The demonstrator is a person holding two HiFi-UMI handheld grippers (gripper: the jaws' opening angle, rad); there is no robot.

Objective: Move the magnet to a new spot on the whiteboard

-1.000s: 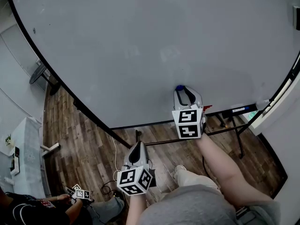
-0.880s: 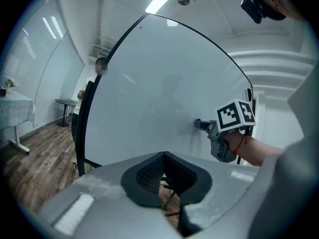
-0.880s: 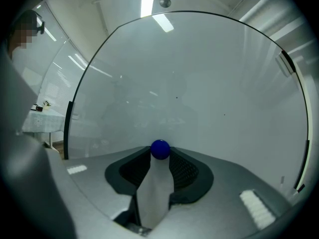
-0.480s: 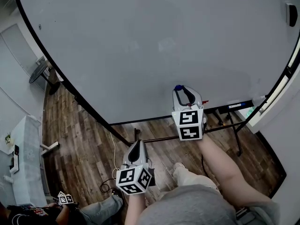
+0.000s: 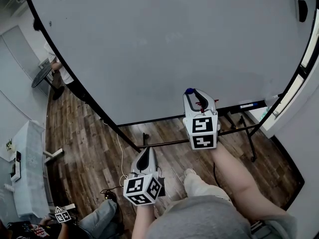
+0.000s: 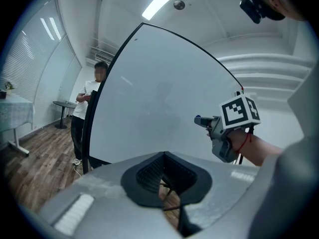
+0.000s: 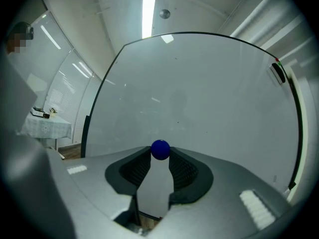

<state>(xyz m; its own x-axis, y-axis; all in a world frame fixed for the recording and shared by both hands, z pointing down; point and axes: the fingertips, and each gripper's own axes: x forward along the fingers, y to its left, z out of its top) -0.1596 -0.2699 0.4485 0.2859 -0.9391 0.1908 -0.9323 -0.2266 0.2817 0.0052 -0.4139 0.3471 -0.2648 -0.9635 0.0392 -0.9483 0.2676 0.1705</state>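
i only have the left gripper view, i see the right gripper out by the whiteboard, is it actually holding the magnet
Observer: Yes. In the right gripper view the right gripper has its jaws pinched on a blue ball magnet, right at their tips.
Operator: anything else stuck on the board
Observer: The head view shows a dark block near the upper right edge of the whiteboard.
Operator: whats along the bottom of it
Observer: A tray runs along the lower edge. What looks like a marker lies on it, to the right of the right gripper in the head view.
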